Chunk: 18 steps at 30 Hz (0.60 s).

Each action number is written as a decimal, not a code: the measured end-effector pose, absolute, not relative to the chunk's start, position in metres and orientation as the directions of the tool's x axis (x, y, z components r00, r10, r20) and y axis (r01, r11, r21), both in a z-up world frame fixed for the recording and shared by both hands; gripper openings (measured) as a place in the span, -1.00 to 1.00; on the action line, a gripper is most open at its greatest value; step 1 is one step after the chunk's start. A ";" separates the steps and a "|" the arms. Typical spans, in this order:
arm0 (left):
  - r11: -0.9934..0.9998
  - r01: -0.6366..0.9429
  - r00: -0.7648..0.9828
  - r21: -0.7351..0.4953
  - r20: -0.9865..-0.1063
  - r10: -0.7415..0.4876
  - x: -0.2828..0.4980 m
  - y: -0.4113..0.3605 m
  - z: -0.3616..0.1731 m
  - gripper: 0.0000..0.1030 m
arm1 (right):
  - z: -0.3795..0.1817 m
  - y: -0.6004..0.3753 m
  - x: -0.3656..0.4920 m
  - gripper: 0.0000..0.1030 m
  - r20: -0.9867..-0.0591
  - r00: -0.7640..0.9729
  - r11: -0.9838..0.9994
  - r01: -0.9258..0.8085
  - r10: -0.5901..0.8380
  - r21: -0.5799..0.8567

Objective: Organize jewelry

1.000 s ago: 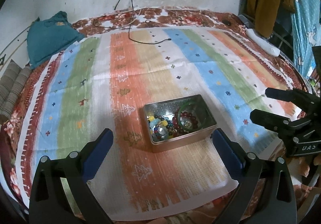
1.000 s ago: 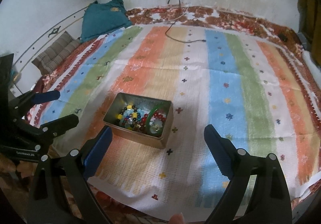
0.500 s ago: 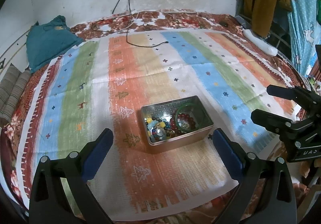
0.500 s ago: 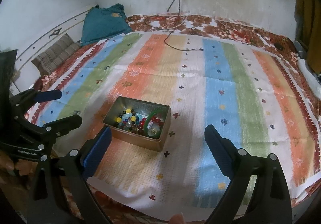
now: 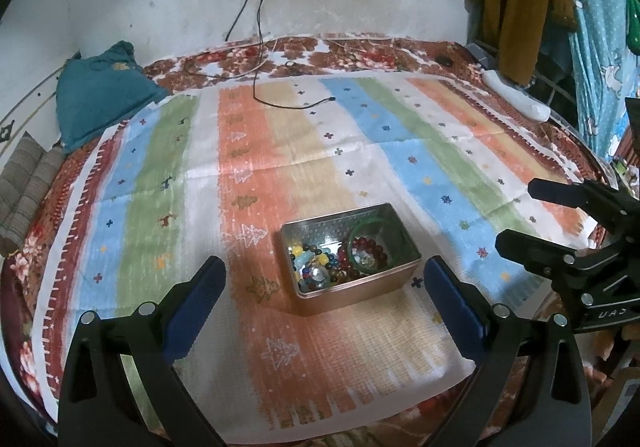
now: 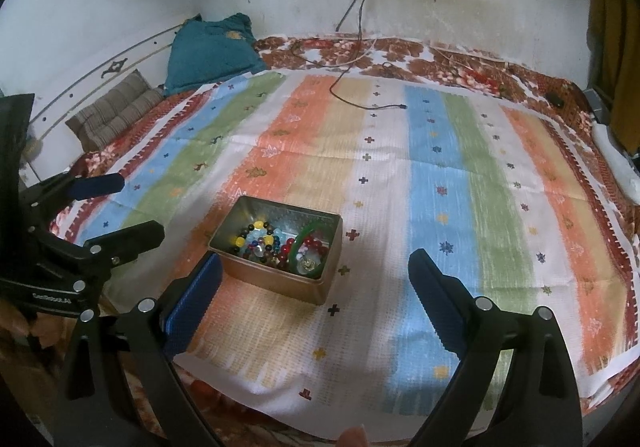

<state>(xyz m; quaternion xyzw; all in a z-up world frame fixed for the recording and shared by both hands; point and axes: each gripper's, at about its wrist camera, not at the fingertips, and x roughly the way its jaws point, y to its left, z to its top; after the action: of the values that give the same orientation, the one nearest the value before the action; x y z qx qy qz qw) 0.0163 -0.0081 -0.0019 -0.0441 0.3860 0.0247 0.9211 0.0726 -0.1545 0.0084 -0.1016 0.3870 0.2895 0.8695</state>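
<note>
A metal tin (image 5: 394, 283) sits on the striped cloth, holding bead bracelets (image 5: 320, 267) and a green bangle (image 5: 362, 235). It also shows in the right wrist view (image 6: 280, 281) with the beads (image 6: 260, 241) and bangle (image 6: 306, 237). My left gripper (image 5: 324, 283) is open and empty, held above and in front of the tin. My right gripper (image 6: 314, 273) is open and empty, just right of the tin; it shows in the left wrist view (image 5: 516, 219). The left gripper shows in the right wrist view (image 6: 132, 207).
The striped cloth (image 5: 280, 151) covers a floral bed. A teal cushion (image 5: 100, 95) and a striped cushion (image 5: 24, 183) lie at far left. A black charger cable (image 5: 296, 105) lies on the far cloth. Clothes (image 5: 516, 3) hang at right.
Both grippers have drawn back and risen a little, so the tin sits lower and smaller in both views. Both stay open and empty.
</note>
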 end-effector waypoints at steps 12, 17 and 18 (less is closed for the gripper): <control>0.996 -0.068 0.712 -0.050 -0.702 0.013 0.013 -0.012 -0.001 0.89 | 0.013 -0.155 0.071 0.85 -0.715 0.547 0.813 -0.580 0.436 0.051; 0.996 -0.065 0.714 -0.053 -0.700 0.010 0.013 -0.012 0.000 0.89 | 0.013 -0.156 0.070 0.85 -0.713 0.549 0.813 -0.579 0.437 0.052; 0.996 -0.064 0.716 -0.055 -0.699 0.008 0.013 -0.012 0.000 0.89 | 0.013 -0.156 0.070 0.85 -0.712 0.550 0.812 -0.582 0.436 0.049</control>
<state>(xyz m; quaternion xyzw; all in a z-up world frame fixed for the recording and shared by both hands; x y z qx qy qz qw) 0.0128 -0.0117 -0.0003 -0.0374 0.3766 0.0195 0.9254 0.0704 -0.1561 0.0128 -0.0969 0.3749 0.2909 0.8749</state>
